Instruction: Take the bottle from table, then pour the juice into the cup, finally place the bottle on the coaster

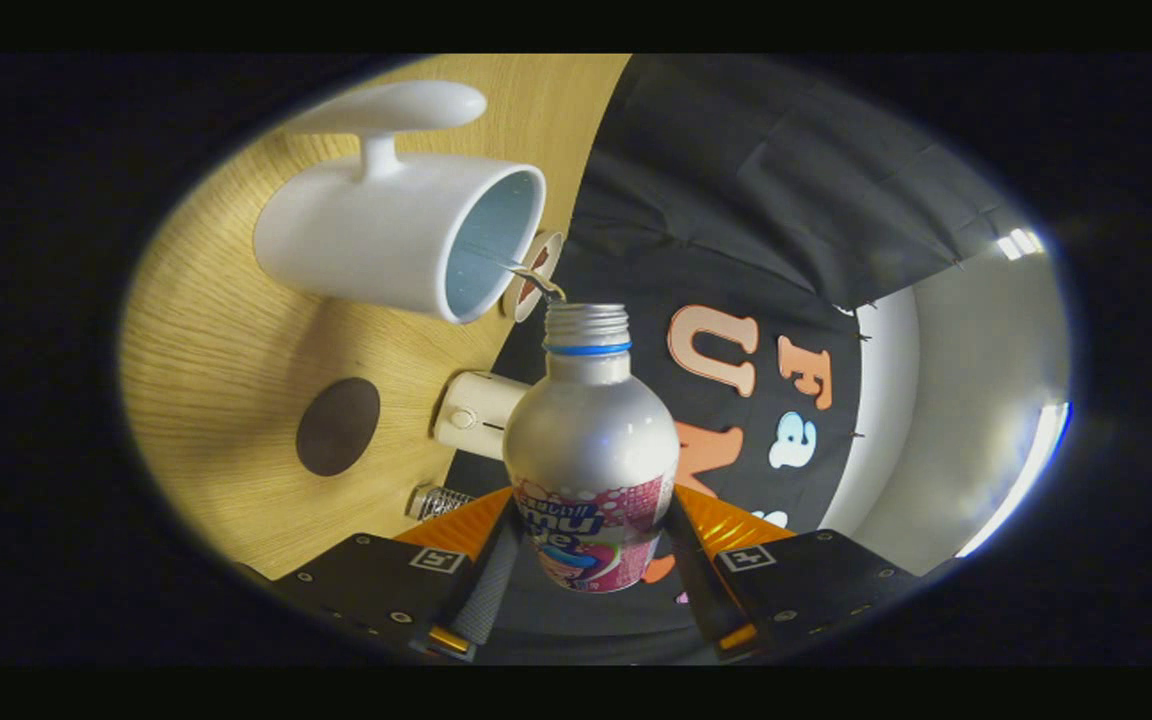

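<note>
We have the bottle clamped between the gripper's two fingers, both pressing on its labelled lower body, so the grasp looks firm. The whole view is rolled over: the wooden table stands like a wall beside the bottle, which tells us the bottle is tipped well towards horizontal. Its long axis runs straight ahead from the fingers, threaded neck leading, cap off.

Taking the bottle as our landmark, the white cup sits just beyond the neck and a little to the table side, its open mouth turned towards the bottle's mouth. A thin thread of liquid seems to pass from the neck into the cup, though it is small and hard to be sure of. We judge the pour is under way.

The dark round coaster lies on the table level with the bottle's shoulder, well apart from the cup's base. The next move turns on this: the bottle must come back upright, then travel away from the cup to the coaster, base first. A small cream-coloured device lies just beside the bottle's shoulder, between it and the coaster, and we should clear it.
</note>
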`<state>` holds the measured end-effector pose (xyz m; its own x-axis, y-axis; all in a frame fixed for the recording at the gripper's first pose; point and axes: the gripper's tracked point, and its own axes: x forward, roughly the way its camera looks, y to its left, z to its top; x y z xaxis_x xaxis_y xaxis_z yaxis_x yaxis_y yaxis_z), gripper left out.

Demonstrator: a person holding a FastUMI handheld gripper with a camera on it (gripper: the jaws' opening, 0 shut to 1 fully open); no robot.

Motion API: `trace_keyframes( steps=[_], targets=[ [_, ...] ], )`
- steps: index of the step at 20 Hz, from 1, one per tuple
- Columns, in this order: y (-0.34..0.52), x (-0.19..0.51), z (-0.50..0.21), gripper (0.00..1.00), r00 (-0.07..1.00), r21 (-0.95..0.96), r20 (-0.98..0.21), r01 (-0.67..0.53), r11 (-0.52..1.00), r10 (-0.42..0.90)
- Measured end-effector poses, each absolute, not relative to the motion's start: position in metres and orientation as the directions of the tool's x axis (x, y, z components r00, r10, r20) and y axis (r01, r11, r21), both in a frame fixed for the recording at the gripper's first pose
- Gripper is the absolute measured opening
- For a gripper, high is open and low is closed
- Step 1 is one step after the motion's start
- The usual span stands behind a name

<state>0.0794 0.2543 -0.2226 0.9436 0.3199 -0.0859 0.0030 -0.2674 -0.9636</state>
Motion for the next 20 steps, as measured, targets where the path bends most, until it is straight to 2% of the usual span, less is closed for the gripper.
trace_keyframes(
  steps=[20],
  targets=[
    [0.2590, 0.0760, -0.2182, 0.76, 0.932, -0.946, -0.084, 0.037, -0.322, 0.353]
  ],
)
